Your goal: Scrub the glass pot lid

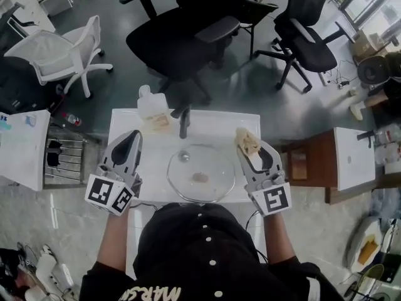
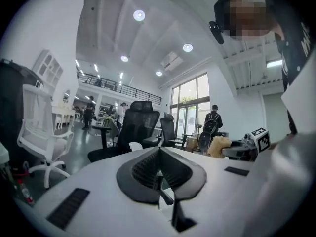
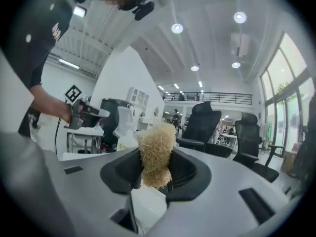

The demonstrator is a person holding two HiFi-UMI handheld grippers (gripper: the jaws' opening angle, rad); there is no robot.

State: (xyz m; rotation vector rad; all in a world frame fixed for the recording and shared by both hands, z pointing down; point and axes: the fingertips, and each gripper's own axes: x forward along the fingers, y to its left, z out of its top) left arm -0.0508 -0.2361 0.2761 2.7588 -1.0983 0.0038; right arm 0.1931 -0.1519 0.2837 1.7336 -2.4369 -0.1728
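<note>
The glass pot lid (image 1: 216, 165) lies flat on the white table (image 1: 213, 123), its knob (image 1: 183, 157) at the far left and a brownish smear (image 1: 200, 177) near its middle. My left gripper (image 1: 133, 138) hovers left of the lid, shut with nothing in it; its jaws meet in the left gripper view (image 2: 159, 154). To the right of the lid, my right gripper (image 1: 249, 148) is shut on a tan fibrous scrubber (image 1: 246, 140), which stands up between the jaws (image 3: 156, 154). Both grippers are held above the table, apart from the lid.
A translucent bottle (image 1: 152, 104) and a dark upright fixture (image 1: 183, 121) stand at the table's far edge. Black office chairs (image 1: 182, 33) and a white chair (image 1: 59, 52) are beyond. A wooden side table (image 1: 313, 165) is at the right, a wire rack (image 1: 62, 158) at the left.
</note>
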